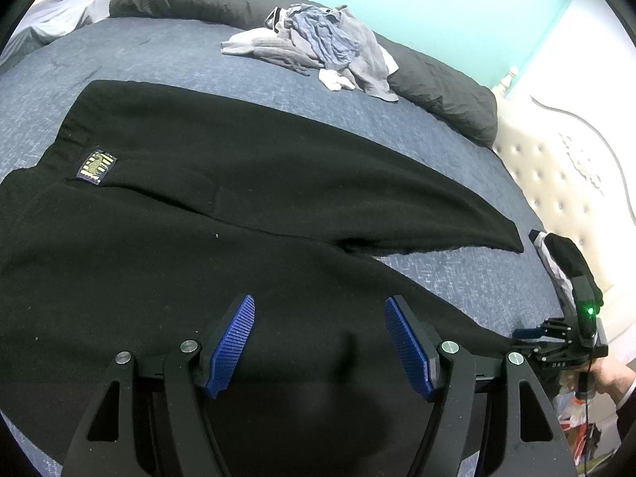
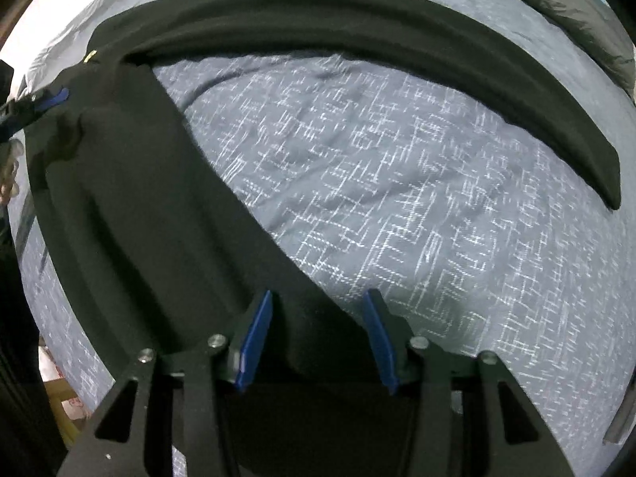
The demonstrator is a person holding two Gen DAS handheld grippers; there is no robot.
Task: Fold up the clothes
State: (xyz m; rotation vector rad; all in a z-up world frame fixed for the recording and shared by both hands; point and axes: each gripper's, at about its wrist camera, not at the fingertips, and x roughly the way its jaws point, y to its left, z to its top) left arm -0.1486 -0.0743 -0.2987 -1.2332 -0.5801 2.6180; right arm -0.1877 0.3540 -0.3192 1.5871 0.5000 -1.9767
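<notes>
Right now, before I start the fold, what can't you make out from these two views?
- Left wrist view: the near hem of the black trousers is hidden under the left gripper.
- Left wrist view: the patch is too small to read.
- Left wrist view: pieces in the laundry pile overlap and can't be counted.
- Right wrist view: the trouser leg end is covered by the right gripper; the bedspread looks blurred.

Black grippers [image 1: 320, 342] — ribbed blue pads [image 1: 232, 344]
</notes>
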